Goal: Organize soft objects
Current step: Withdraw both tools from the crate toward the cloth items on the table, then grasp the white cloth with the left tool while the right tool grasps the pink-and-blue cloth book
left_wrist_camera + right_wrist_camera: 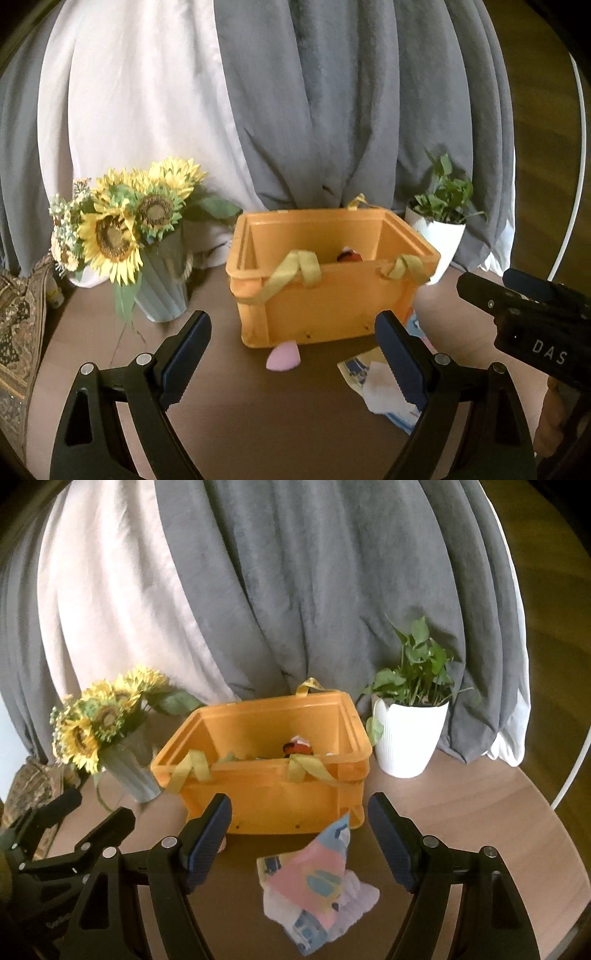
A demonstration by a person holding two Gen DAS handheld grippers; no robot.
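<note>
An orange plastic crate [325, 299] [273, 794] with yellow strap handles stands on the round wooden table; soft items lie inside it, one red and white [299, 747]. A pink soft wedge [283, 356] lies at the crate's front foot. A crumpled pastel patterned cloth [314, 886] [384, 387] lies on the table in front of the crate. My left gripper [293, 354] is open and empty, short of the pink wedge. My right gripper [299, 842] is open and empty, just above the cloth.
A vase of sunflowers [125, 236] [107, 731] stands left of the crate. A white pot with a green plant [439, 236] [410, 731] stands to its right. Grey and white curtains hang behind. A patterned cushion [14, 332] sits at the far left.
</note>
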